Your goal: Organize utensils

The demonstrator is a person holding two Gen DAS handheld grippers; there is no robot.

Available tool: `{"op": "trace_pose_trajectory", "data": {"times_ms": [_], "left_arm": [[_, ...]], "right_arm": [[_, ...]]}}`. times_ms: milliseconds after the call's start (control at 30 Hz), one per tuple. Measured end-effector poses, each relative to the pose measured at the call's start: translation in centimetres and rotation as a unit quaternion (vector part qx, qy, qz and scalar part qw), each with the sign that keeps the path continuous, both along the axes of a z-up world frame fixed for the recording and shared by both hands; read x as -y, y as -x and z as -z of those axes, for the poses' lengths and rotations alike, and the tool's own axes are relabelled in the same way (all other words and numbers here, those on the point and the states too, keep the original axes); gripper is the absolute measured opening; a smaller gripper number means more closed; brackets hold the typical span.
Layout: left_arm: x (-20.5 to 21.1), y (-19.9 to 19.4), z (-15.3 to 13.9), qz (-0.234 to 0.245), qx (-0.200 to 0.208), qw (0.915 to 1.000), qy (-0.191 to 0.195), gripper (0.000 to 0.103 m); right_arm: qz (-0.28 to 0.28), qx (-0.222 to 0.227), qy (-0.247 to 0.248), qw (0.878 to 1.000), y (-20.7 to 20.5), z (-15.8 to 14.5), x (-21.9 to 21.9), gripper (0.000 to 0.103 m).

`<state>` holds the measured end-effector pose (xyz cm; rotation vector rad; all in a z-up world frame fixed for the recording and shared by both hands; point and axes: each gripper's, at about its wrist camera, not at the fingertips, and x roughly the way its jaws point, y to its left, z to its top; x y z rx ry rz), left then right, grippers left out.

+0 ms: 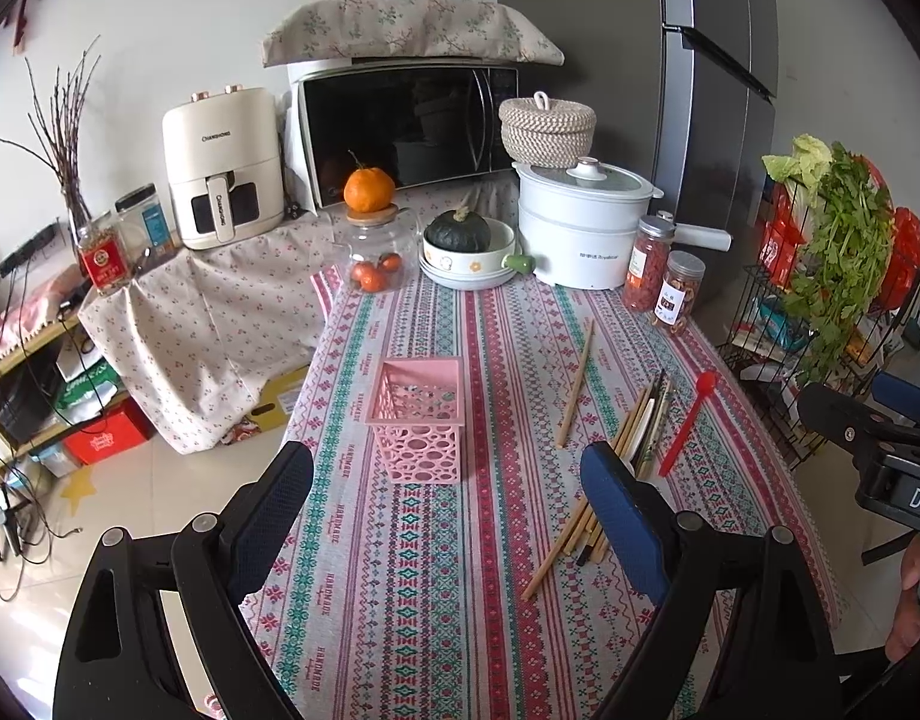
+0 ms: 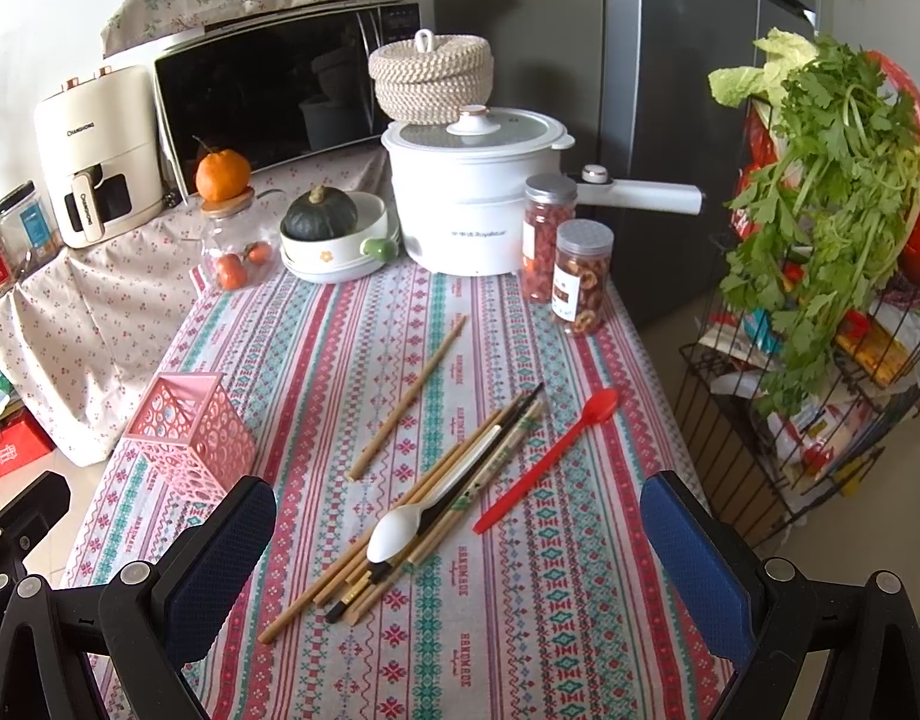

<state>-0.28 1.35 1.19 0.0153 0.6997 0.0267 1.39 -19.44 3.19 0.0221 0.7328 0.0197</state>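
A pink perforated basket [image 1: 421,420] [image 2: 190,432] stands upright on the patterned tablecloth, nothing visible in it. To its right lies a heap of chopsticks [image 2: 424,492] [image 1: 634,432] with a white spoon [image 2: 394,531] on top. A red spoon [image 2: 550,456] [image 1: 688,420] lies beside the heap, and a lone pair of wooden chopsticks [image 2: 409,399] [image 1: 575,384] lies farther back. My left gripper [image 1: 448,474] hangs open above the table in front of the basket. My right gripper [image 2: 457,516] hangs open over the heap, holding nothing.
At the back stand a white electric pot [image 2: 466,204], two snack jars [image 2: 565,258], a bowl with a dark squash [image 2: 334,234] and a glass jar topped by an orange [image 2: 232,228]. A wire rack with greens [image 2: 820,312] stands off the table's right edge.
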Motion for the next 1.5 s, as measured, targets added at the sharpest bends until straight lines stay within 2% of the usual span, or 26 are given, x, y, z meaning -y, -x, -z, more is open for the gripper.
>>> {"op": "trace_pose_trajectory", "data": {"times_ms": [267, 500, 733, 867, 1000, 1133, 1200, 1300, 1400, 1500], "left_arm": [[0.0, -0.4, -0.5, 0.014, 0.002, 0.9998, 0.013, 0.092], [2.1, -3.8, -0.1, 0.07, -0.064, 0.9947, 0.038, 0.092], [6.5, -9.2, 1.8, 0.11, -0.129, 0.9842, 0.049, 0.092], [8.7, -13.0, 3.8, 0.122, -0.169, 0.9758, 0.066, 0.091], [11.4, -18.8, 6.5, 0.114, -0.195, 0.9729, 0.05, 0.073], [14.1, -25.3, 9.9, 0.108, -0.217, 0.9697, 0.033, 0.057], [15.1, -28.4, 11.8, 0.115, -0.222, 0.9678, 0.027, 0.044], [16.1, -32.3, 14.0, 0.122, -0.21, 0.9697, 0.022, 0.038], [16.9, -35.3, 16.5, 0.123, -0.228, 0.9656, 0.028, 0.027], [18.0, -36.9, 18.1, 0.127, -0.229, 0.9651, 0.007, 0.024]], "right_arm": [[0.009, -0.014, 0.006, 1.0, -0.8, -0.2, 0.9, 0.101], [0.022, -0.09, -0.036, 0.995, -4.3, 0.5, 4.4, 0.101], [0.045, -0.157, -0.049, 0.985, -8.9, 5.7, 8.2, 0.098], [0.039, -0.198, -0.085, 0.976, -10.0, 10.0, 10.8, 0.084], [0.054, -0.224, -0.117, 0.966, -12.4, 12.8, 13.4, 0.072], [0.063, -0.237, -0.161, 0.956, -14.6, 14.6, 15.1, 0.066], [0.063, -0.244, -0.17, 0.952, -15.4, 15.3, 15.4, 0.063], [0.058, -0.255, -0.169, 0.95, -16.7, 16.1, 15.4, 0.063], [0.055, -0.256, -0.161, 0.952, -17.5, 16.4, 15.6, 0.063], [0.061, -0.263, -0.162, 0.949, -17.9, 17.1, 16.1, 0.063]]}}
